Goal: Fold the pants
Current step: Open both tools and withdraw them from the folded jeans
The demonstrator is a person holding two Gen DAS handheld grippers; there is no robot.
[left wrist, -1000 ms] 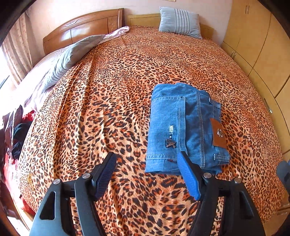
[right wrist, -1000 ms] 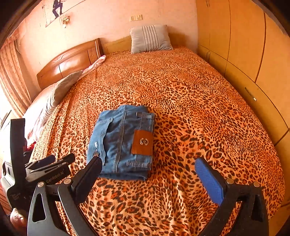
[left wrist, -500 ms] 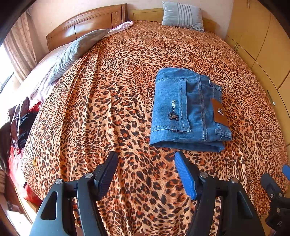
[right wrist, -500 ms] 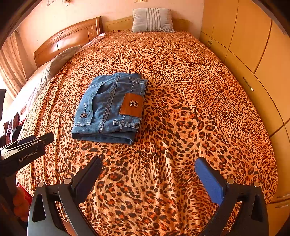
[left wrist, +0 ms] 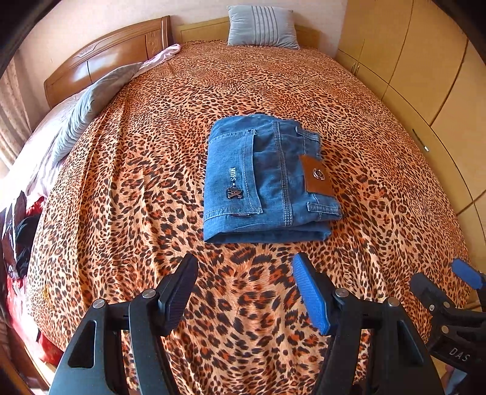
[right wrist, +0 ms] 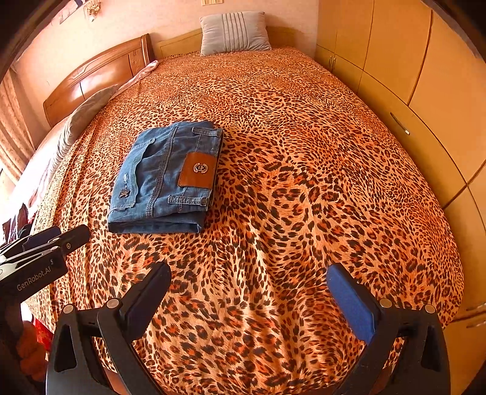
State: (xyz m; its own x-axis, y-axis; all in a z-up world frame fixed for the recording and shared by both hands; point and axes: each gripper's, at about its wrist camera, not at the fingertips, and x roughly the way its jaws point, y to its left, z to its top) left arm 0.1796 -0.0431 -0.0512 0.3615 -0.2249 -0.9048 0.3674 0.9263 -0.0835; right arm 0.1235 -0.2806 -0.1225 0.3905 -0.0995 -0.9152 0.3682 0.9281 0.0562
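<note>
Blue jeans (left wrist: pixel 267 179) lie folded into a compact rectangle on the leopard-print bedspread (left wrist: pixel 152 170), brown leather patch up. In the right wrist view the jeans (right wrist: pixel 165 179) sit left of centre on that bedspread (right wrist: pixel 303 182). My left gripper (left wrist: pixel 244 267) hangs open just short of the jeans' near edge, nothing between its fingers. My right gripper (right wrist: pixel 247 276) stands wide open over bare bedspread, to the right of and nearer than the jeans, holding nothing.
A grey striped pillow (left wrist: pixel 262 27) leans at the far end. A wooden headboard (left wrist: pixel 100 66) and grey bedding (left wrist: pixel 88 106) line the left side. Yellow wardrobe doors (right wrist: pixel 410 76) run along the right. Red and dark clothes (left wrist: pixel 21 231) hang off the left edge.
Both grippers have drawn back from the folded jeans, which now lie farther off. The left gripper's right finger no longer overlaps the jeans' near edge, and its jaws narrowed slightly.
</note>
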